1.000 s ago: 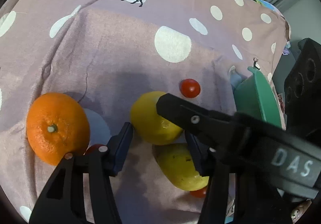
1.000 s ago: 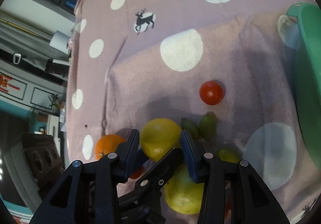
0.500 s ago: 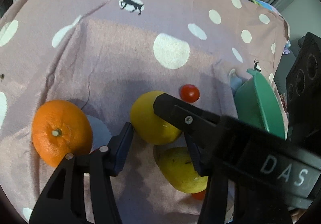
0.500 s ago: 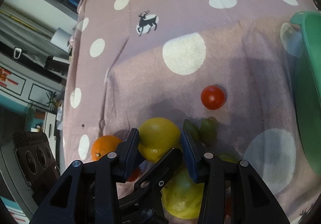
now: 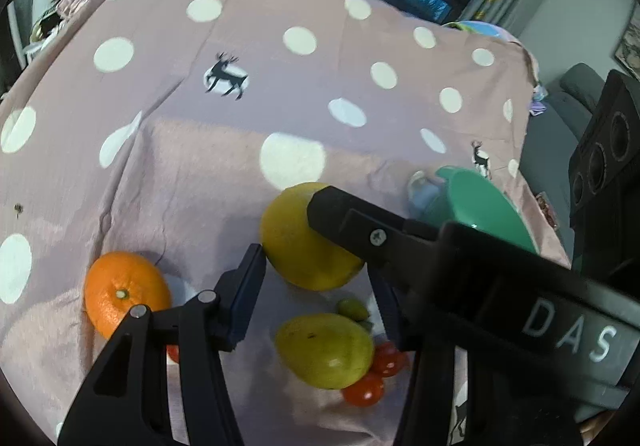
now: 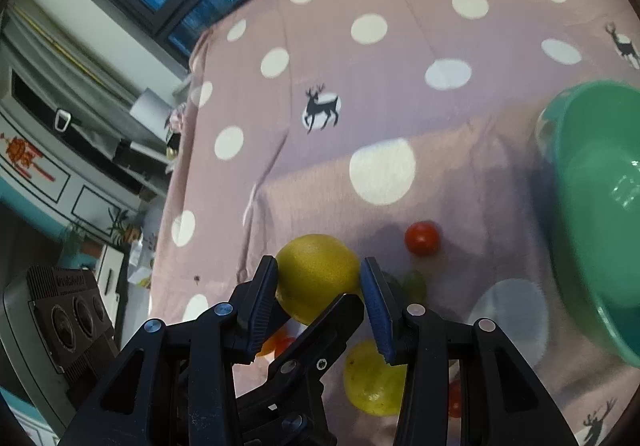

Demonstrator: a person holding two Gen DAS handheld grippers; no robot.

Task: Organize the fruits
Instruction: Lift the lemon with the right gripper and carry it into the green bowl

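**First fruit lifted, bowl empty**

Both tongs — right (image 6: 320,298) and left (image 5: 316,258) — clamp the same yellow citrus (image 6: 318,276), raised above the worktop (image 5: 200,166). The green bowl (image 6: 592,206) holds nothing visible; orange (image 5: 126,292), pear (image 5: 326,350) and cherry tomatoes (image 5: 376,374) wait.

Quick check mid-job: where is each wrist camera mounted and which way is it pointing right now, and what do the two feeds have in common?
Left wrist: sits on the left gripper, looking forward and down at the spotted tablecloth, orange, pear; its own fingers and the right gripper crossing in show.
Right wrist: sits on the right gripper, looking forward and down at the green bowl and a tomato; its own fingers show, with the left gripper beneath.
Shared: the lemon both grippers close on, the bowl, the pear, the deer print.
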